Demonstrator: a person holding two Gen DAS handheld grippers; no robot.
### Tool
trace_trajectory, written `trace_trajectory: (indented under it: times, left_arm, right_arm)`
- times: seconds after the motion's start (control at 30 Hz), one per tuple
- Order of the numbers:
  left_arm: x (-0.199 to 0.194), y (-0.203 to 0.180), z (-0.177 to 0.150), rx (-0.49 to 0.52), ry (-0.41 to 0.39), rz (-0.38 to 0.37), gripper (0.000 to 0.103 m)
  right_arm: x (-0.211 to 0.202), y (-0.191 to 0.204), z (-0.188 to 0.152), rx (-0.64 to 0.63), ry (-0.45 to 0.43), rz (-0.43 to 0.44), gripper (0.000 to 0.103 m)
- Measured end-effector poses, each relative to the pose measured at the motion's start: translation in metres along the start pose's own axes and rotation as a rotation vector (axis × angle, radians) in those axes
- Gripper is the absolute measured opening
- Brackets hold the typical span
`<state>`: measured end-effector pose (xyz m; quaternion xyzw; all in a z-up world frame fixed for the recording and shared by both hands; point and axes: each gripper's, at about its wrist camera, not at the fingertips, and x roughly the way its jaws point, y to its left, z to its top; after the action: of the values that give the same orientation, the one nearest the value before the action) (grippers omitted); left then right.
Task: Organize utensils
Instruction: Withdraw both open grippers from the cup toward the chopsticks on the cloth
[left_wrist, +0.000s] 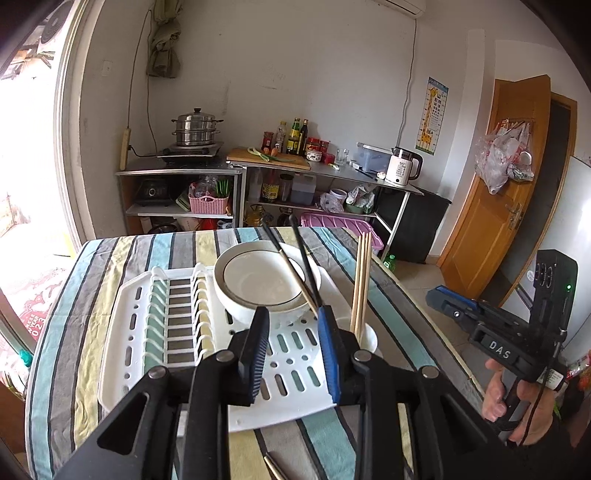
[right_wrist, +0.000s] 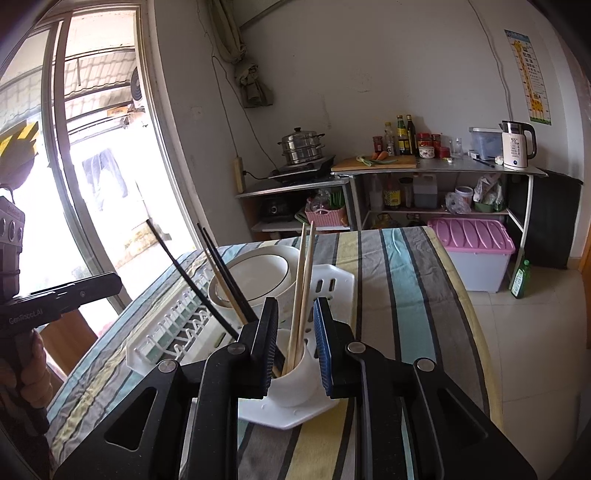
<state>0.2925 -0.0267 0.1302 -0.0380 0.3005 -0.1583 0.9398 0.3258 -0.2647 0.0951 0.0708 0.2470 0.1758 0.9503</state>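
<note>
1. Table with striped cloth (left_wrist: 110, 288) is filling both views; the far kitchen shelving is showing behind it.
2. White dish rack (left_wrist: 147, 332) is sitting on the cloth; the left wrist view is showing its slotted plate section and flat drain area, while the right wrist view is showing mostly its near corner.
3. White bowl (left_wrist: 258, 280) is leaning in the rack, behind the cup.
4. White utensil cup (right_wrist: 295, 380) is standing at the rack's near right corner; the right wrist view is showing its full wall, the left only a rim sliver.
5. Left gripper (left_wrist: 293, 332) is hovering over the rack, jaws apart, nothing between the pads. Dark chopsticks (left_wrist: 303, 258) are passing just beside its blue pad; contact unclear.
6. Right gripper (right_wrist: 295, 325) is flanking the cup, jaws apart, not pressing on anything.
7. Wooden chopsticks (right_wrist: 301, 295) are standing upright in the cup, between the right pads but untouched.
8. Only the left view is showing a metal utensil tip (left_wrist: 275, 467) lying on the cloth near the bottom edge.
9. Each view is catching the other gripper with a hand (left_wrist: 517, 402) on its handle.
</note>
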Motion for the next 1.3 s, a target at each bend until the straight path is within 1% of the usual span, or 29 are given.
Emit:
trace_trajectory:
  times: [0.2, 0.33, 0.43, 0.63, 0.87, 1.0, 1.13, 1.3]
  left_arm:
    - [-0.025, 0.011, -0.052, -0.031, 0.028, 0.056, 0.028]
    - [-0.035, 0.012, -0.088, -0.047, 0.065, 0.078, 0.028]
    - [-0.037, 0.012, -0.112, -0.068, 0.101, 0.065, 0.028]
    - [-0.024, 0.011, -0.145, -0.108, 0.184, 0.061, 0.028]
    - [-0.007, 0.003, -0.162, -0.109, 0.242, 0.059, 0.029]
    - [0.007, 0.0, -0.167, -0.111, 0.28, 0.079, 0.029]
    - [0.02, -0.002, -0.171, -0.12, 0.32, 0.105, 0.031]
    - [0.025, -0.008, -0.17, -0.092, 0.322, 0.15, 0.034]
  right_arm:
    - [-0.031, 0.026, -0.04, -0.046, 0.038, 0.016, 0.02]
    - [-0.04, 0.04, -0.066, -0.043, 0.098, 0.056, 0.02]
    - [-0.043, 0.05, -0.086, -0.058, 0.143, 0.081, 0.02]
    - [-0.044, 0.064, -0.113, -0.068, 0.188, 0.104, 0.02]
    - [-0.044, 0.064, -0.121, -0.053, 0.2, 0.12, 0.02]
    - [-0.044, 0.063, -0.12, -0.048, 0.2, 0.124, 0.02]
    - [-0.043, 0.06, -0.121, -0.045, 0.198, 0.127, 0.02]
    - [-0.044, 0.058, -0.119, -0.041, 0.189, 0.132, 0.02]
